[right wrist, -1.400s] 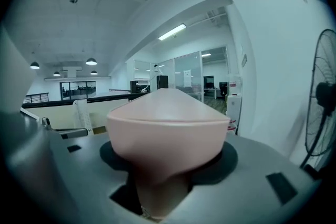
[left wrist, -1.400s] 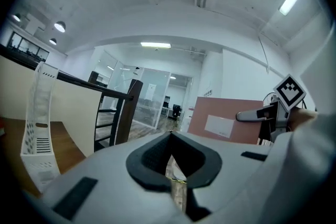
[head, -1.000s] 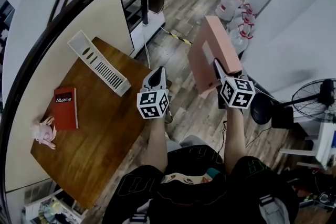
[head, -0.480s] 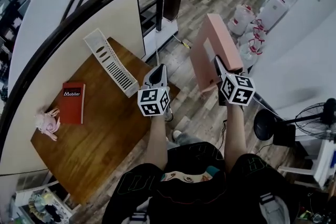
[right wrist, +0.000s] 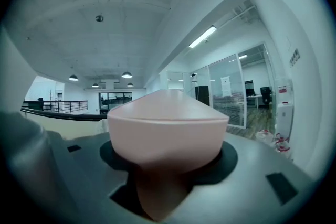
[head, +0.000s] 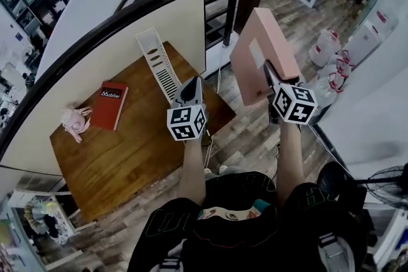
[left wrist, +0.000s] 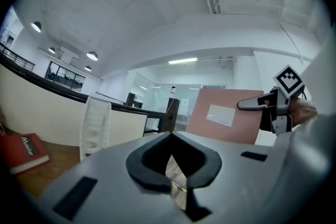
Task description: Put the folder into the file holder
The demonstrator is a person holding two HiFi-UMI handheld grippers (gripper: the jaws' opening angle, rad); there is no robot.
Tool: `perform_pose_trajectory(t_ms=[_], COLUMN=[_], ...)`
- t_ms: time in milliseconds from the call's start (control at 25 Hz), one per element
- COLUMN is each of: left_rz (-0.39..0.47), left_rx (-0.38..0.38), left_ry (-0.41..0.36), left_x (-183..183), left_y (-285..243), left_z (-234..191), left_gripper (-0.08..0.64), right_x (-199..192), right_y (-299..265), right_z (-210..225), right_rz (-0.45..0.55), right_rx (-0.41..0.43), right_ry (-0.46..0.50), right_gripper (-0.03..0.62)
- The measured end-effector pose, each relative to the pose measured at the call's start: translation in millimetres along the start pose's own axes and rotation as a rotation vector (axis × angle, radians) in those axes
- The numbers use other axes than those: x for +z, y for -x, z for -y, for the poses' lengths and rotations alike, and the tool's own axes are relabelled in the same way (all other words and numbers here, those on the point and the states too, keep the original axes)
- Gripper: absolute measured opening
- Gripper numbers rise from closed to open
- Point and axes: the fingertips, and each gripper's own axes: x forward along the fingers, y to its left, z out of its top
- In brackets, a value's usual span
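Right gripper (head: pixel 266 72) jaws clenching the pink folder (head: pixel 258 41) low down, holding it upright in air beyond the bench (head: pixel 121 156) corner, likely for edge-first entry | left gripper (head: pixel 190 91) jaws pressing together, empty | file holder (head: pixel 159 64) sitting at far edge, well apart | red book (head: pixel 110 105), pink toy (head: pixel 75 121) lying leftward, not obstructing

- red book (head: pixel 109 105), at desk (head: pixel 127 162) far edge along partition, toward left corner: white print across cover top, reads "Mobilier"; first letter stylised, reading uncertain.
- same word seen on book cover in left gripper view (left wrist: pixel 21 152).
- folder (head: pixel 258 54): white rectangular label (left wrist: pixel 219 115) on broad face, print not legible.
- no other text readable.
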Motion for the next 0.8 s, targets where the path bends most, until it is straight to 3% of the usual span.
perform_pose_trajectory(t_ms=[440,800], left_rz=[0.076,0.108], left_rx=[0.284,0.417], left_ry=[-0.015,-0.027], left_x=[24.5,28.8], left_y=[89.8,135.8], left_z=[-63.2,-74.4], left_gripper=[-0.003,-0.003], right_x=[20.0,34.7], right_y=[-25.4,-21.6], right_z=[-101.1,-146.2], right_rz=[0.033,0.057], right_rx=[0.3,0.452], right_ry=[0.002,0.007], right_gripper=[0.278,0.278])
